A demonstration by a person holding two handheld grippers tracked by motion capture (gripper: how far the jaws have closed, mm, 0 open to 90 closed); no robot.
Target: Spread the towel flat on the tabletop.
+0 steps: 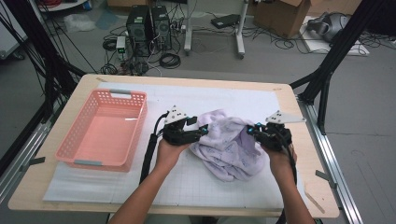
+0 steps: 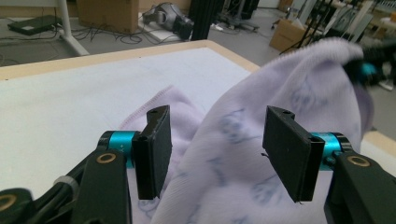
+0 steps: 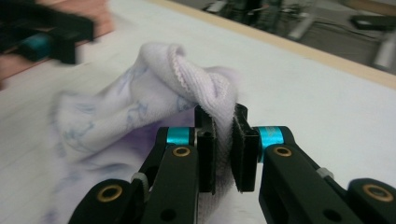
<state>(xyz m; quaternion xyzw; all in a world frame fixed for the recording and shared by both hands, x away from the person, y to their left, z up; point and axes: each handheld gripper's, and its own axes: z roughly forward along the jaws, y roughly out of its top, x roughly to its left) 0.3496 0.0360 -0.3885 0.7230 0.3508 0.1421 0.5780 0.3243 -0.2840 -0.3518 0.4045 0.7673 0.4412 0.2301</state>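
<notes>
A pale lilac cloth [image 1: 229, 144] with a faint blue print lies bunched on the white gridded mat [image 1: 196, 179], right of the worktop's [image 1: 60, 186] middle and toward its near edge. The right gripper [image 1: 252, 131] has its jaws pinched tight on a folded, stitched hem of the cloth; in the right gripper view the fabric [image 3: 187, 93] rises as a thick roll from between the two pads. That corner is lifted a little above the rest of the heap.

The left gripper [image 1: 201, 130] is at the cloth's left side with its jaws standing well apart. In the left gripper view the cloth [image 2: 243, 154] drapes between and behind the two black pads [image 2: 156, 149], and neither pad presses on it, so it holds nothing.

A salmon-pink plastic basket [image 1: 135, 119] with perforated walls sits on the left half of the worktop, its long side running from the near edge toward the far edge. Nothing lies inside it; its smooth floor is bare. It stands just beside the left gripper and apart from the cloth.
</notes>
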